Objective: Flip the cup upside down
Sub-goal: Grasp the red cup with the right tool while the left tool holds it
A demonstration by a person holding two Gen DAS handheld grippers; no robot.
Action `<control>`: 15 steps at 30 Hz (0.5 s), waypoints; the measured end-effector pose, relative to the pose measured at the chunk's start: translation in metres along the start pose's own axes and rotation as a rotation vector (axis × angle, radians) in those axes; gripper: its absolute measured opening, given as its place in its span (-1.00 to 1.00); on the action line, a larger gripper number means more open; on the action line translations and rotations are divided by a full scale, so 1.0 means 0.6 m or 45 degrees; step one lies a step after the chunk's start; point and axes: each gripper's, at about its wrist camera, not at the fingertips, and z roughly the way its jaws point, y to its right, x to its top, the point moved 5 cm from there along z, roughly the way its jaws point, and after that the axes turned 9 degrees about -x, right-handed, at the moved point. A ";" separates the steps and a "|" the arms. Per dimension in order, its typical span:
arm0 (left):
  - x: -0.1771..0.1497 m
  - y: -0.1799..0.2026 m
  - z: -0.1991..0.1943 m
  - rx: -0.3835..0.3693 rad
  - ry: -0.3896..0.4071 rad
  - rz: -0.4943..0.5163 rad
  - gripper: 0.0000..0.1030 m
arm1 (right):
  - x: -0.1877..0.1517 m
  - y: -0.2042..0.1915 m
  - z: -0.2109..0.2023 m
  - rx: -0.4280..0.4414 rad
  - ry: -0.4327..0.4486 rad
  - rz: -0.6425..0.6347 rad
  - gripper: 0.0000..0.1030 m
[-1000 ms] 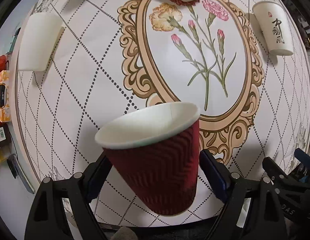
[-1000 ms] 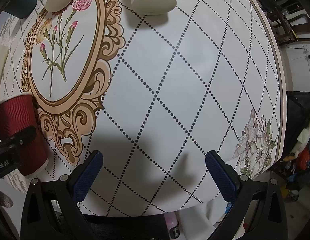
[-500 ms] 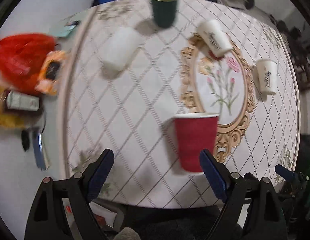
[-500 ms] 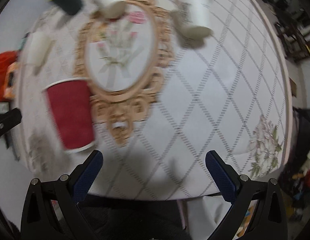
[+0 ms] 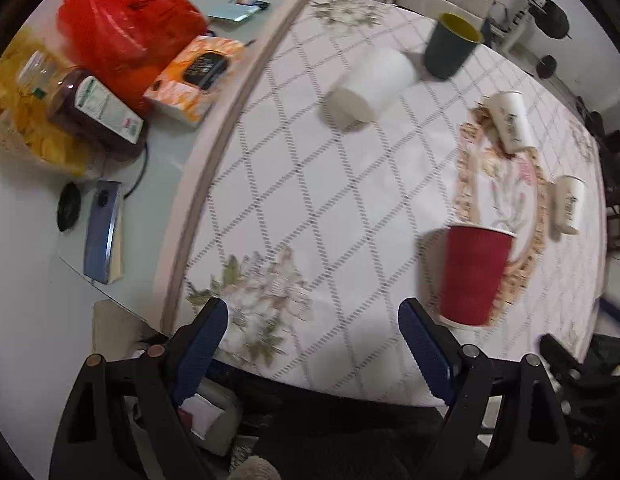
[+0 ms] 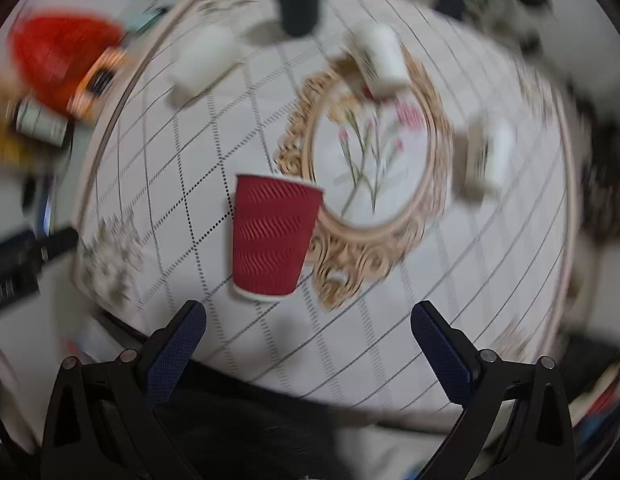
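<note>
A red ribbed paper cup (image 5: 473, 276) stands upright, mouth up, on the patterned tablecloth (image 5: 310, 200) next to the oval flower frame; it also shows in the right wrist view (image 6: 271, 238). My left gripper (image 5: 314, 344) is open and empty, pulled back over the table's near edge, with the cup ahead to its right. My right gripper (image 6: 310, 344) is open and empty, back from the near edge, with the cup ahead between the lines of its fingers. Both views are blurred by motion.
Three white cups (image 5: 370, 84) (image 5: 510, 122) (image 5: 568, 204) stand mouth down on the cloth, and a dark green cup (image 5: 450, 46) stands upright at the far side. Off the cloth to the left are a red bag (image 5: 121, 28), an orange box (image 5: 193, 80), a jar (image 5: 97, 112) and a phone (image 5: 101, 228).
The left gripper has let go of the red cup, which now stands free on the cloth. Both grippers have pulled back and up from the table, and the left view has swung left.
</note>
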 end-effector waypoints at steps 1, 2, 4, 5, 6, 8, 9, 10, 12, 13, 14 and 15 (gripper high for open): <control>0.001 -0.009 0.005 0.007 0.011 -0.004 0.69 | 0.006 -0.010 -0.004 -0.062 0.047 -0.108 1.00; 0.001 -0.019 0.016 0.021 0.019 -0.010 0.69 | 0.012 -0.027 -0.010 -0.149 0.099 -0.264 1.00; -0.001 -0.034 0.035 0.040 0.012 -0.020 0.69 | 0.017 -0.062 -0.014 -0.294 0.182 -0.578 1.00; -0.003 -0.043 0.048 0.055 0.010 -0.036 0.69 | 0.016 -0.081 -0.013 -0.368 0.225 -0.753 1.00; -0.005 -0.049 0.055 0.066 0.002 -0.046 0.69 | 0.012 -0.100 -0.009 -0.448 0.259 -0.947 1.00; -0.013 -0.059 0.081 0.053 -0.050 -0.088 0.69 | -0.004 -0.133 0.009 -0.604 0.307 -1.338 1.00; -0.018 -0.063 0.094 0.037 -0.079 -0.119 0.69 | -0.015 -0.145 0.019 -0.663 0.336 -1.517 1.00; -0.022 -0.064 0.103 0.031 -0.095 -0.137 0.69 | -0.031 -0.155 0.033 -0.726 0.361 -1.724 1.00; -0.028 -0.064 0.118 0.045 -0.113 -0.162 0.70 | -0.055 -0.159 0.061 -0.818 0.374 -2.067 1.00; -0.030 -0.064 0.122 0.051 -0.116 -0.174 0.70 | -0.069 -0.159 0.075 -0.846 0.386 -2.232 1.00; -0.032 -0.063 0.127 0.056 -0.121 -0.188 0.70 | -0.082 -0.154 0.089 -0.874 0.392 -2.410 1.00; -0.035 -0.062 0.132 0.057 -0.128 -0.209 0.70 | -0.093 -0.146 0.103 -0.911 0.405 -2.574 1.00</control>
